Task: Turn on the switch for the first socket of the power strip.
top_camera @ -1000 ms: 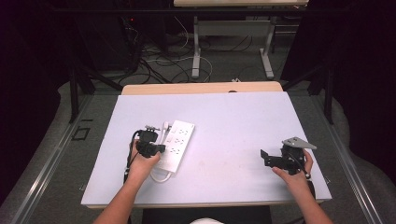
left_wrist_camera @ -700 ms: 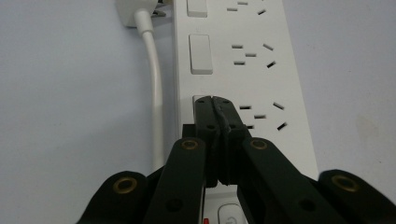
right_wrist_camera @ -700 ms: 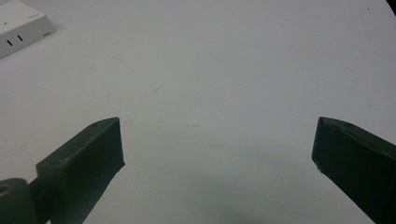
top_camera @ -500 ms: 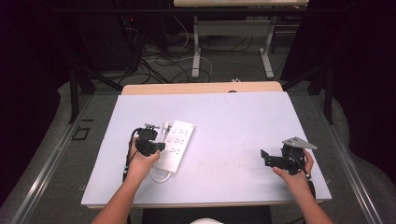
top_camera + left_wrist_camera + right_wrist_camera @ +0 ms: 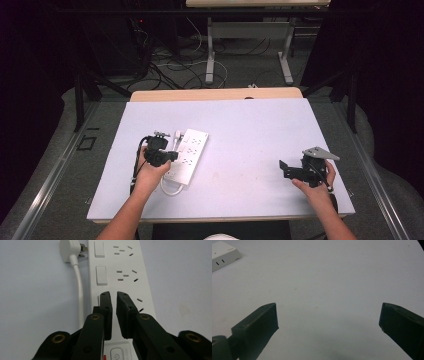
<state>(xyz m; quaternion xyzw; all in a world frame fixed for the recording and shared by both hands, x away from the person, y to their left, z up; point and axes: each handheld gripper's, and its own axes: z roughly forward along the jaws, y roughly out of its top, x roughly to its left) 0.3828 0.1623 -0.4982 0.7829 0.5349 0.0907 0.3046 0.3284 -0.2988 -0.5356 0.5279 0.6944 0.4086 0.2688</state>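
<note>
The left gripper (image 5: pixel 114 297) is held over the power strip (image 5: pixel 125 277), jaws just parting and empty — positioned for pressing a rocker switch (image 5: pixel 101 275). The right gripper (image 5: pixel 328 320) is parked wide open — clear of the work.

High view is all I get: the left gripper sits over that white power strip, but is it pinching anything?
Observer: No. The left gripper has nothing between its jaws; they stand a narrow gap apart and have just been opening.
Operator: What is under its tips?
Observer: The power strip, at its row of rocker switches; the nearest unhidden rocker switch lies just beyond the tips.
Operator: And the other gripper?
Observer: The right gripper has its jaws wide apart over bare table.
</note>
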